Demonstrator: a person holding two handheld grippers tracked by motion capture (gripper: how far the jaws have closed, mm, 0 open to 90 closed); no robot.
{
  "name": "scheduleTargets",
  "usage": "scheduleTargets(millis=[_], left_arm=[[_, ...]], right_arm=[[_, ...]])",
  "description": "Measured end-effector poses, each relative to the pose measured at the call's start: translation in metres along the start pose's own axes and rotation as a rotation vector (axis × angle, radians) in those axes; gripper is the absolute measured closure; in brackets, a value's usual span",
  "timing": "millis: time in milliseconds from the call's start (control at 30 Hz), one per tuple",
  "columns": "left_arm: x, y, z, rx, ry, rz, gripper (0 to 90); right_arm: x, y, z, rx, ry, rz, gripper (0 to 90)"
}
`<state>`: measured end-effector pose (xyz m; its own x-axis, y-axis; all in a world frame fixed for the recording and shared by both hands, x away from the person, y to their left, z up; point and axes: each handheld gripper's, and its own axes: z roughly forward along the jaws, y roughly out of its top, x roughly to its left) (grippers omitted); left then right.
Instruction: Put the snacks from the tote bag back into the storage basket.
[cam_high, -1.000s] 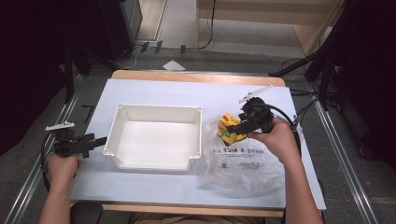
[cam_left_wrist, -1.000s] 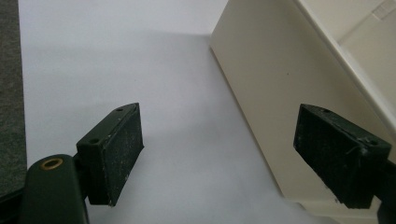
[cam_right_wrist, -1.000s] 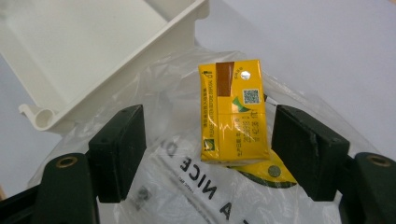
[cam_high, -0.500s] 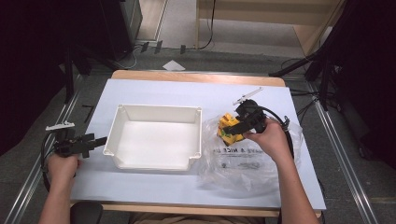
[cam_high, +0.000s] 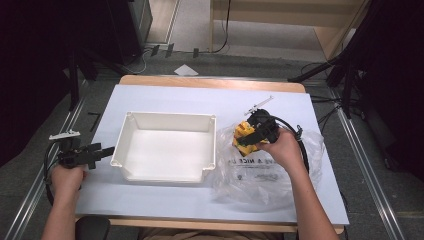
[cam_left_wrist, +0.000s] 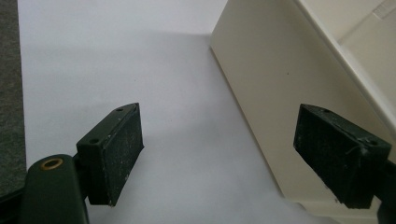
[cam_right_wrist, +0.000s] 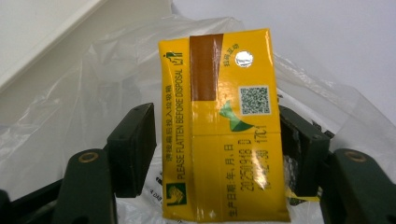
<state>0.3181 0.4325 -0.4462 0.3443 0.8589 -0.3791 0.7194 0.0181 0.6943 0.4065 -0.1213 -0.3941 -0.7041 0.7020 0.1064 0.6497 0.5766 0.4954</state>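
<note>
Right gripper (cam_high: 254, 134) over the clear plastic bag (cam_high: 260, 172), jaws either side of the yellow drink carton (cam_right_wrist: 224, 126); firm pinch uncertain. Likely bound for the white tray (cam_high: 165, 150). Left gripper (cam_high: 92, 152) idles beside the tray wall, jaws spread, empty.

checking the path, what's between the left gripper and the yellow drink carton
The white tray, seen in the high view, sits between the left gripper and the yellow drink carton.

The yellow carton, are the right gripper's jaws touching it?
Cannot tell. In the right gripper view the yellow carton sits between the jaws, touching the right one; the left looks slightly apart.
</note>
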Motion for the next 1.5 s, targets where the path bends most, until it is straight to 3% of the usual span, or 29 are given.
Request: scheduleTargets(millis=[500,733,1100,1500], left_arm=[[0.000,0.000,0.000,0.001,0.001,0.001,16.8],[0.000,0.000,0.000,0.001,0.001,0.001,16.8],[0.000,0.000,0.000,0.000,0.001,0.000,16.8],[0.000,0.000,0.000,-0.001,-0.001,0.000,16.8]], right_arm=[[0.002,0.007,0.011,0.049,-0.060,-0.030,49.3],[0.002,0.006,0.012,0.048,-0.057,-0.034,50.9],[0.004,0.008,0.011,0.054,-0.059,-0.083,51.7],[0.004,0.009,0.008,0.059,-0.057,-0.077,51.9]])
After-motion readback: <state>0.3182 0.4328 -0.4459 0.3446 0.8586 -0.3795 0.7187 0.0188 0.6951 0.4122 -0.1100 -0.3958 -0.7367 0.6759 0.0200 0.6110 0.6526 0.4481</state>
